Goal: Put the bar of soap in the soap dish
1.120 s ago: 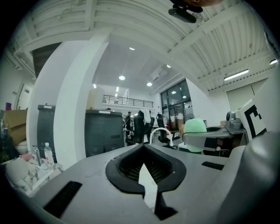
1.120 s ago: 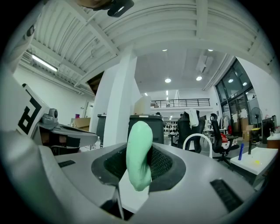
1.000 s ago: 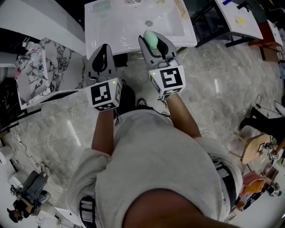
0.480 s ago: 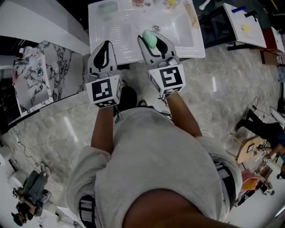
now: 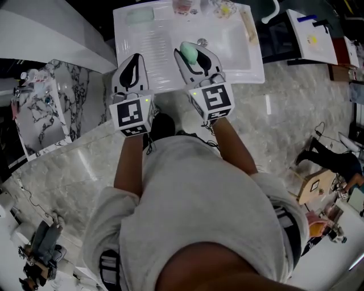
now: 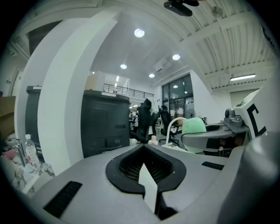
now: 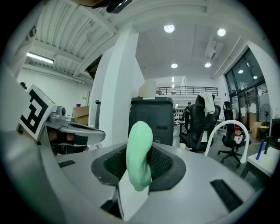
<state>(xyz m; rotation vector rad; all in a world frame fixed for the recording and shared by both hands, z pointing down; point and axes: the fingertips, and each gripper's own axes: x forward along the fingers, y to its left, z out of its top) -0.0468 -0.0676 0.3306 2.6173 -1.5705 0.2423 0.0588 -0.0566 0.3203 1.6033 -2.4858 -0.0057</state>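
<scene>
A pale green bar of soap (image 5: pixel 189 52) (image 7: pixel 139 155) stands on edge between the jaws of my right gripper (image 5: pixel 193 55) (image 7: pixel 140 151), which is shut on it above the white sink (image 5: pixel 250 62), close to the drain (image 5: pixel 201 41). The soap also shows from the left gripper view (image 6: pixel 194 127). My left gripper (image 5: pixel 132 63) (image 6: pixel 144 148) is level with the right one, over the sink's ribbed left part, shut and holding nothing. A pale green soap dish (image 5: pixel 139 15) lies at the sink's back left corner, beyond the left gripper.
Small toiletries (image 5: pixel 183 5) stand along the sink's back edge, with a white curved faucet (image 5: pixel 273 11) (image 7: pixel 227 131) at its right. A marble slab (image 5: pixel 40 108) leans at the left. A white table (image 5: pixel 313 28) stands to the right. A black cabinet (image 7: pixel 152 118) rises behind.
Both grippers have moved forward from the sink's front edge to over the basin. The soap stays gripped in the right one. The sink's back edge and dish have come into view.
</scene>
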